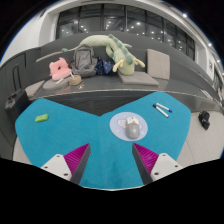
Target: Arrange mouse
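Note:
A grey computer mouse (pixel 130 126) sits on a round pale mouse mat (pixel 117 128) on the teal table (pixel 60 135), just ahead of my fingers and a little to the right. My gripper (pixel 111 160) is open and empty, held above the table short of the mouse. Its left finger (pixel 72 160) and right finger (pixel 147 158) show their magenta pads with bare teal tabletop between them.
A small green block (pixel 42 117) lies on the table to the left. A blue-and-white pen-like item (pixel 162 108) lies to the right beyond the mouse. Behind the table a grey sofa (pixel 140 78) holds a plush shark (pixel 108 50), a pink toy (pixel 59 67) and a bag (pixel 83 63).

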Motion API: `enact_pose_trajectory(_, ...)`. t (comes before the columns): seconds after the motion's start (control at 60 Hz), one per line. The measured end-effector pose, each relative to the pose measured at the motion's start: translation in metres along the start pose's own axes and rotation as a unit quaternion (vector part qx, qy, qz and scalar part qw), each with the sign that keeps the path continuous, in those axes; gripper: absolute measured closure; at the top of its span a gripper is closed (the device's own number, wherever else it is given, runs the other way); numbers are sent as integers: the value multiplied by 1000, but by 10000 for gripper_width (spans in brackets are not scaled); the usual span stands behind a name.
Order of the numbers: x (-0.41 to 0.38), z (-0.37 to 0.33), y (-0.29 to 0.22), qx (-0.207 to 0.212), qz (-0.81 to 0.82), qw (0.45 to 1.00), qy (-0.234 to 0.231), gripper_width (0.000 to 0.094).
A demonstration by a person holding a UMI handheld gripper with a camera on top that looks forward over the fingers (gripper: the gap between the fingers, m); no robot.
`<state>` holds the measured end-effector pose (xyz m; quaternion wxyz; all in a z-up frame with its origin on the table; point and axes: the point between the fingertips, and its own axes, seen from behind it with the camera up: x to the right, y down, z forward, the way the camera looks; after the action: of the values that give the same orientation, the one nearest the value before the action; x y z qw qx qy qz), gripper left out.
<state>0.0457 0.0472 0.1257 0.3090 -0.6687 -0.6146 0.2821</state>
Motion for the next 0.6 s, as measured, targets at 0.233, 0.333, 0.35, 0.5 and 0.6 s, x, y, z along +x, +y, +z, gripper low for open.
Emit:
enact_pose_trajectory(0.233,-33,-75,53,-24,0,1000,-9,78)
enact_pose_trajectory(0.333,-35,-88,62,-27,-5,1000,-7,78)
enact_pose_trajectory(0.35,-35,-89,62,-26,-5,1000,-6,78)
enact_pose_trajectory(0.5,-29,-98,65,-26,-21,999,3,81)
enact_pose_trajectory(0.6,-22,-98,63,-15,-34,999,11,77)
